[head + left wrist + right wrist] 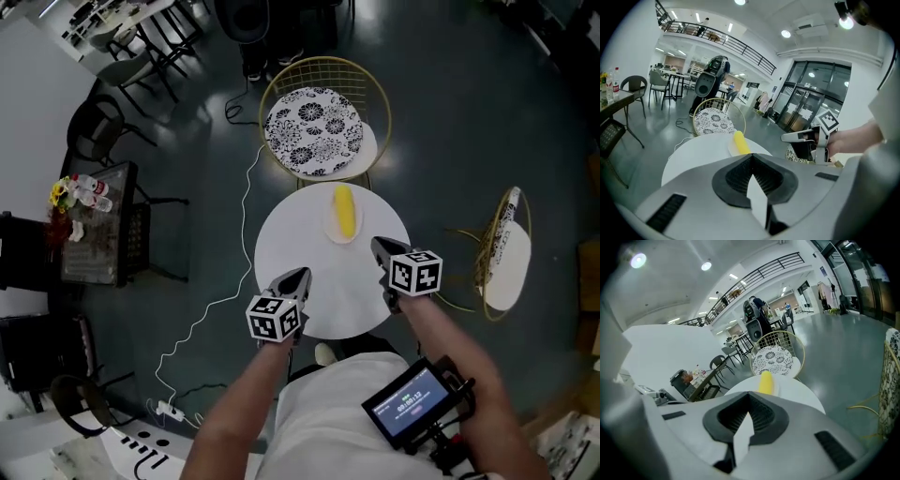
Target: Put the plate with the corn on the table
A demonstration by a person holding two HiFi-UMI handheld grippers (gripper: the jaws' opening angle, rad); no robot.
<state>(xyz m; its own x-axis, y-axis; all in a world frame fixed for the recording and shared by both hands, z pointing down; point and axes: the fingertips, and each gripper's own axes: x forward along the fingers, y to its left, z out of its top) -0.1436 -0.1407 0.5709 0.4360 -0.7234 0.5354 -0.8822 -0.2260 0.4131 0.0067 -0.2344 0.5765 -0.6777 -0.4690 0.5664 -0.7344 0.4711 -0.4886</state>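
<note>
From where I stand the job looks done: the white plate [345,240] with the corn cob [345,210] on it sits flat on the round white table [291,234], towards the far edge, next to the gold wire chair [314,131] with the patterned cushion.

The left hand-held gripper [302,275] hangs over the near side of the table, its jaws brought together with nothing between them. The right hand-held gripper [379,246] is the same, closed and empty. It is nearer the plate but not touching it.

I'd say the next move calls for little more than lifting both clear without nudging the plate, which is close to the rim.

- Plates: one.
- Corn cobs: one.
- Round tables: one.
- Hand-held grippers: two.
- Wire chairs: two, the second [506,253] off to the right.
</note>
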